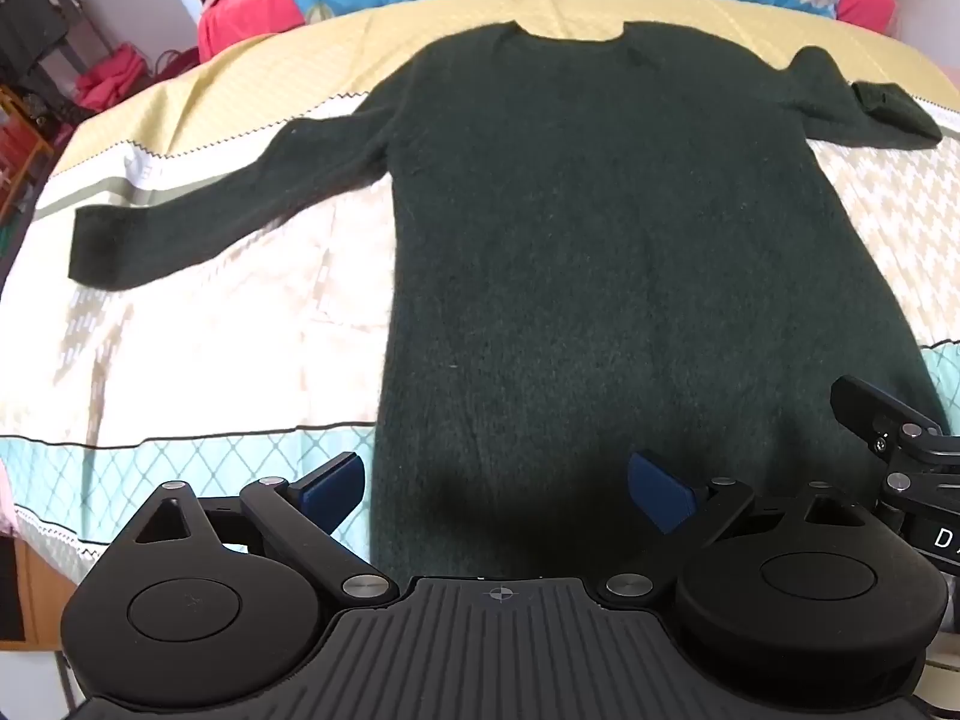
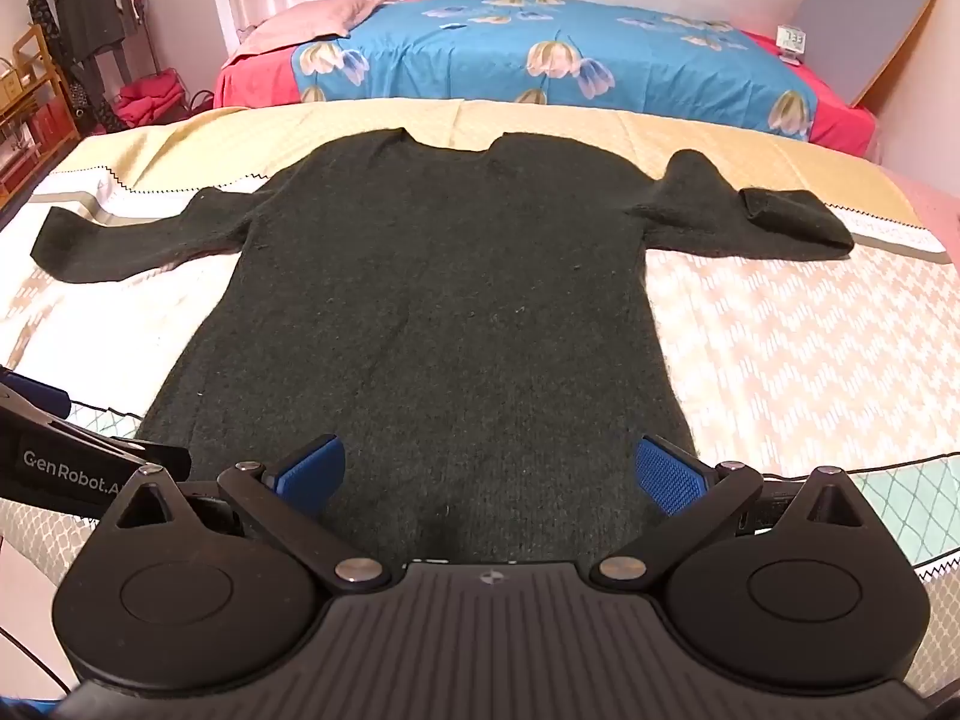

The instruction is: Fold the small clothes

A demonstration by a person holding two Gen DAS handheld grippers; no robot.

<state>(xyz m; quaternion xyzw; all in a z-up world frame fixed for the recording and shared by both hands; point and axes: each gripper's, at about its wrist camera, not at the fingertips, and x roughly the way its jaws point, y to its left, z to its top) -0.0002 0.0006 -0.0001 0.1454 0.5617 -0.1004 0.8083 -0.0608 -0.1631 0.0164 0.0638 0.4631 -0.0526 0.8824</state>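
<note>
Between the spread blue pads of the left gripper (image 1: 497,495) and of the right gripper (image 2: 490,476), both empty, lies the hem of a dark green sweater (image 1: 600,252), spread flat on the patterned bedspread (image 2: 780,330) with its neckline at twelve o'clock and sleeves reaching toward nine and three. A clean fold likely means pinching both hem corners evenly and carrying them level toward twelve o'clock, after tucking the sleeves inward. "GenRobot.A" reads on the left tool at nine o'clock in the right view; a small clock (image 2: 791,41) sits at one o'clock, digits unclear.

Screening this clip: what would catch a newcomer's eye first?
A dark green sweater lies flat mid-bed, sleeves out, the right cuff folded back. Both grippers, left and right, hover over its hem, jaws wide and empty. Behind lies a blue flowered quilt.
</note>
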